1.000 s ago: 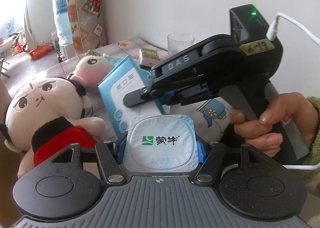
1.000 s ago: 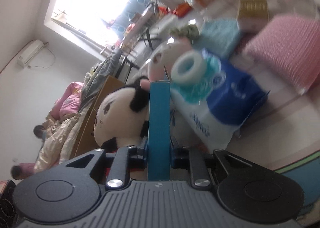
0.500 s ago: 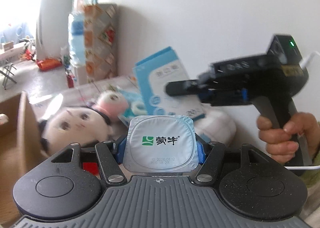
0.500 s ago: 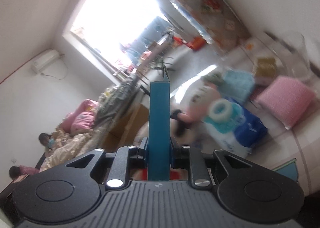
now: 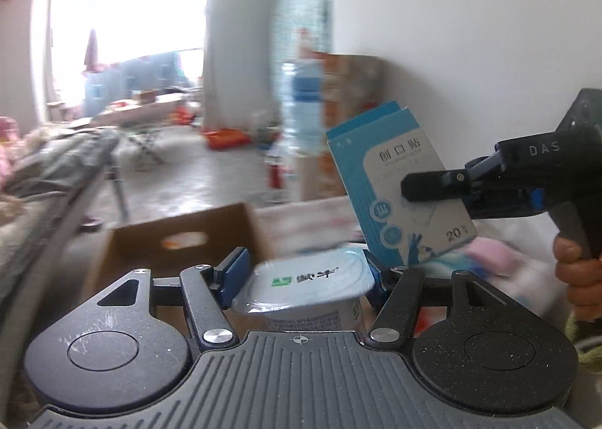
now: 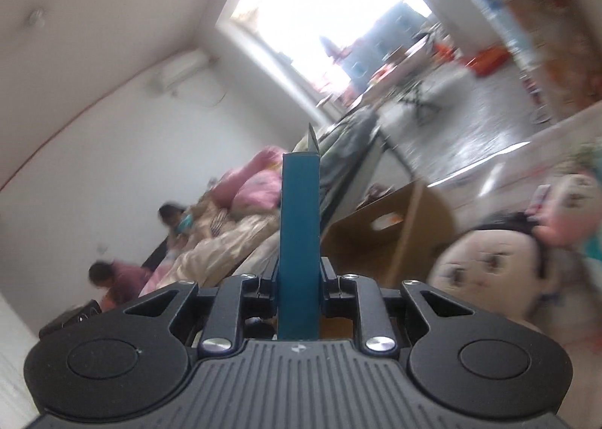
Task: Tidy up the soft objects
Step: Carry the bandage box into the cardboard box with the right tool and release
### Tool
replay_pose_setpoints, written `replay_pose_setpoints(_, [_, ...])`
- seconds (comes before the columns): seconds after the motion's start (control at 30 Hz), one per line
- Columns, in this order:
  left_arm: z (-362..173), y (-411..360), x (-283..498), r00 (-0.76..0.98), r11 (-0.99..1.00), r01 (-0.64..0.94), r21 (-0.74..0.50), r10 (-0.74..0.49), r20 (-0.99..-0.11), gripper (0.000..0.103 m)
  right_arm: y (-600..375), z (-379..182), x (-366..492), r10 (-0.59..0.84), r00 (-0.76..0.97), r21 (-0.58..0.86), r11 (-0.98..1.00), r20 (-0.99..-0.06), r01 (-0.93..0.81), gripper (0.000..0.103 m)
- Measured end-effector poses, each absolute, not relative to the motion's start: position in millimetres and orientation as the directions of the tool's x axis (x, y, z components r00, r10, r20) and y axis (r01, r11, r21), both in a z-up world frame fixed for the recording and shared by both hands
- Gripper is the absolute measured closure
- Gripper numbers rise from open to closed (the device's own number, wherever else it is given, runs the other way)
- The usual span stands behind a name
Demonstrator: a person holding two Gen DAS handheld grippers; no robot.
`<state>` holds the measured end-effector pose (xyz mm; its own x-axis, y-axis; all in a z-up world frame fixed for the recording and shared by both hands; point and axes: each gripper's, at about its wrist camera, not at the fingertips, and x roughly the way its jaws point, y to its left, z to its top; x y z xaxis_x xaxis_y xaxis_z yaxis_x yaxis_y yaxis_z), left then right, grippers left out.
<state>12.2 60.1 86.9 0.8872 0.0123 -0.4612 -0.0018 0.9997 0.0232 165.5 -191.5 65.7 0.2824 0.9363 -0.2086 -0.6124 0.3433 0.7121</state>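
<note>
A white yogurt cup (image 5: 308, 286) with a green logo on its foil lid sits tilted between the blue pads of my left gripper (image 5: 304, 271), whose jaws are closing on it. My right gripper (image 6: 299, 278) is shut on a thin blue plaster box (image 6: 299, 241), seen edge-on. In the left wrist view the same plaster box (image 5: 391, 203) is held up at the right by the right gripper (image 5: 414, 186), with a hand (image 5: 575, 278) on its handle. A white-faced plush doll (image 6: 489, 267) with black hair lies low on the right.
An open cardboard box (image 5: 180, 241) with a handle slot stands just beyond the cup, also seen as the cardboard box (image 6: 391, 237). A pink soft item (image 5: 489, 259) lies below the plaster box. A bed and two people (image 6: 113, 278) are far left. A water bottle (image 5: 306, 109) stands by the wall.
Both grippers have risen and swung away from the toys toward the room and the cardboard box. The yogurt cup has tipped in the left jaws, its lid now seen at a slant.
</note>
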Motion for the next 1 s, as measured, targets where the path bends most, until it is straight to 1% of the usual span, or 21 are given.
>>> replay_pose_setpoints(0.03, [86,70,19,0.884,0.999,-0.026,0.033,0.038,-0.466,0.079,-175,66,173,0.94,0.26,0.713,0.337,-0.22,-0.615,0.081])
replay_pose_setpoints(0.07, [85,80,26,0.879,0.998,-0.055,0.032,0.064,-0.473,0.082,-156,65,182,0.944,0.234,0.718,0.329,-0.233,-0.613,0.081])
replay_pose_setpoints(0.13, [80,99,39,0.868,0.996,-0.09,0.01,0.084,-0.489,0.082,-122,61,200,0.942,0.202,0.72,0.336,-0.269,-0.607,0.081])
replay_pose_setpoints(0.2, [63,116,61,0.867,0.99,-0.131,0.052,0.14,-0.479,0.082,-89,53,216,0.932,0.182,0.72,0.359,-0.314,-0.594,0.081])
replay_pose_setpoints(0.27, [42,145,82,0.801,0.972,-0.232,0.025,0.206,-0.562,0.082,-55,45,233,0.911,0.179,0.692,0.401,-0.372,-0.601,0.081])
replay_pose_setpoints(0.33, [22,162,92,0.769,0.955,-0.298,-0.008,0.235,-0.594,0.082,-34,34,244,0.898,0.168,0.69,0.422,-0.406,-0.589,0.081])
replay_pose_setpoints(0.37, [16,167,92,0.764,0.954,-0.298,-0.033,0.217,-0.607,0.081,-28,33,249,0.899,0.174,0.688,0.422,-0.402,-0.591,0.081])
replay_pose_setpoints(0.4, [12,171,91,0.764,0.953,-0.298,-0.055,0.204,-0.612,0.076,-26,31,252,0.898,0.184,0.687,0.427,-0.4,-0.589,0.081])
replay_pose_setpoints(0.43, [10,173,90,0.76,0.951,-0.304,-0.056,0.206,-0.616,0.073,-23,30,255,0.906,0.171,0.698,0.41,-0.388,-0.588,0.081])
replay_pose_setpoints(0.5, [7,172,92,0.741,0.95,-0.311,-0.035,0.219,-0.635,0.061,-21,29,252,0.911,0.157,0.7,0.396,-0.382,-0.594,0.081])
replay_pose_setpoints(0.53, [8,171,92,0.737,0.951,-0.309,-0.026,0.223,-0.638,0.058,-22,30,249,0.91,0.161,0.694,0.398,-0.383,-0.599,0.081])
replay_pose_setpoints(0.6, [11,169,93,0.734,0.952,-0.307,-0.005,0.234,-0.637,0.043,-23,28,251,0.911,0.151,0.702,0.394,-0.383,-0.593,0.081])
replay_pose_setpoints(0.67, [14,171,84,0.737,0.95,-0.313,-0.005,0.24,-0.631,0.041,-24,24,252,0.908,0.14,0.708,0.398,-0.395,-0.584,0.081])
replay_pose_setpoints(0.8, [13,175,78,0.747,0.947,-0.322,-0.012,0.246,-0.618,0.03,-19,17,253,0.904,0.108,0.724,0.399,-0.415,-0.563,0.081])
replay_pose_setpoints(0.9, [13,176,79,0.737,0.932,-0.361,0.019,0.297,-0.608,0.027,-11,16,252,0.897,0.091,0.719,0.403,-0.432,-0.565,0.081])
replay_pose_setpoints(1.0, [15,180,75,0.736,0.918,-0.396,0.015,0.327,-0.592,0.025,11,11,259,0.883,0.054,0.718,0.415,-0.467,-0.559,0.081])
